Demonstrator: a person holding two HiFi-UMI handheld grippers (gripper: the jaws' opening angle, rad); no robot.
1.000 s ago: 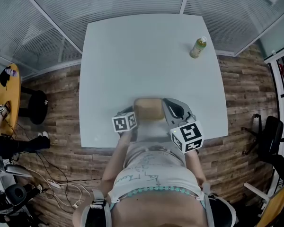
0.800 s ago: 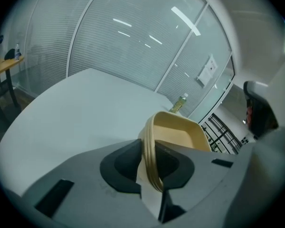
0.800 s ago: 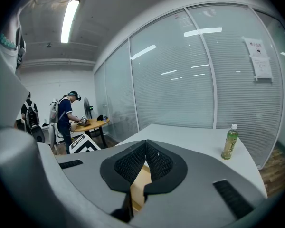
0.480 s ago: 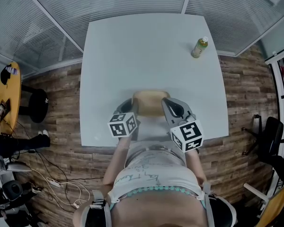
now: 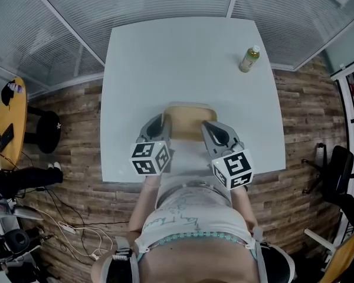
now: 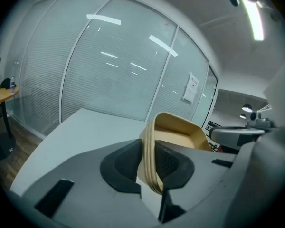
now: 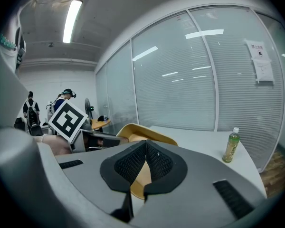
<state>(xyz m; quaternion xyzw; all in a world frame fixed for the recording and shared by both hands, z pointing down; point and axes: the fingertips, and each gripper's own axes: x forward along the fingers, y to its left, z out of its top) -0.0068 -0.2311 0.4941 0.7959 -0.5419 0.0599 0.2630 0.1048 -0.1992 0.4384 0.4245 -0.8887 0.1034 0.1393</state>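
Moved: the tan tray [image 5: 189, 121] sits a little farther out over the worktop [image 5: 165, 58] than a second ago and looks larger in the head view. The left gripper's camera has tipped up from the worktop toward the glass wall, and the left marker cube [image 5: 149, 158] has slid toward the person.
Left gripper [image 6: 149, 163]: its jaws are closed onto the left rim of the tray [image 6: 180, 132]. The thin stacked edge of the rim is pinched upright between the two black pads.
Right gripper [image 7: 145, 163]: its jaws are drawn together on the right rim of the tray [image 7: 142, 132]. Tan material fills the narrow slit between the pads.
Tray: it spans the gap between the two grippers, over the near middle of the worktop. It is shallow, with rounded corners and its hollow side up. Both gripper views show its far rim above the line of the worktop, so it seems to be off the surface.
Marker cubes: each gripper carries one close to the person's body, the right one at [image 5: 233, 170]. The left cube [image 7: 67, 119] also shows in the right gripper view.
Bottle [image 5: 247, 58]: a green drink bottle with a white cap stands upright near the far right corner of the worktop, well apart from the tray.
Surroundings: slatted glass walls stand behind the worktop and wood floor [image 5: 76, 152] lies around it. A round wooden side table [image 5: 12, 122] is at far left.
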